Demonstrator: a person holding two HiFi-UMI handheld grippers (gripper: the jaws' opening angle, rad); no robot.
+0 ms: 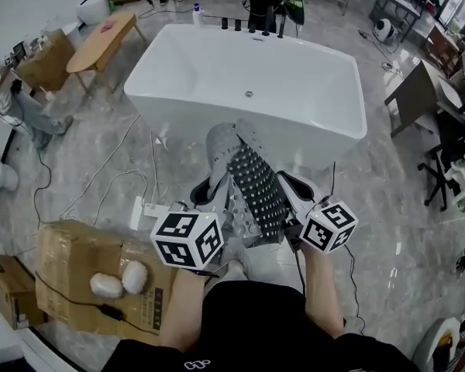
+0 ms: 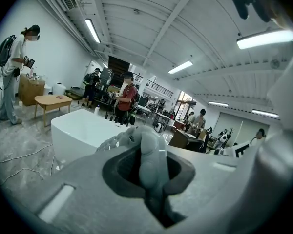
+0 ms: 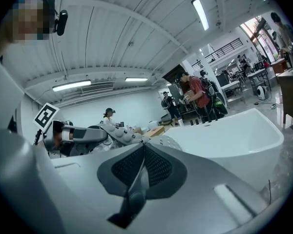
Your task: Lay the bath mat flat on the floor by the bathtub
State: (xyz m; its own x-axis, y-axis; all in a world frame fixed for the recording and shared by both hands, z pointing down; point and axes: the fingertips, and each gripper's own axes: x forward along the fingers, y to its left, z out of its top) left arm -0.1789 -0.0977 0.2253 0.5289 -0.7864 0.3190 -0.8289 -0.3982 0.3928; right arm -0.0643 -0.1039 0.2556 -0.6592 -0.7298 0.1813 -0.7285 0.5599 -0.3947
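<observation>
A grey bath mat [image 1: 244, 184] with a studded dark underside hangs crumpled between my two grippers, held up in front of the white bathtub [image 1: 248, 84]. My left gripper [image 1: 209, 196] is shut on a grey fold of the mat [image 2: 149, 167]. My right gripper [image 1: 288, 200] is shut on the mat's other edge [image 3: 139, 177], where the dark meshed underside shows between the jaws. In the left gripper view the bathtub [image 2: 80, 130] lies ahead to the left. In the right gripper view the bathtub [image 3: 224, 135] sits to the right. The mat is off the floor.
Marble floor [image 1: 101, 169] surrounds the tub. A cardboard box [image 1: 93, 285] with two white bundles stands at my left, with a white power strip [image 1: 143, 210] and cables nearby. A wooden table [image 1: 101, 41] and dark furniture [image 1: 418, 91] flank the tub. Several people stand beyond.
</observation>
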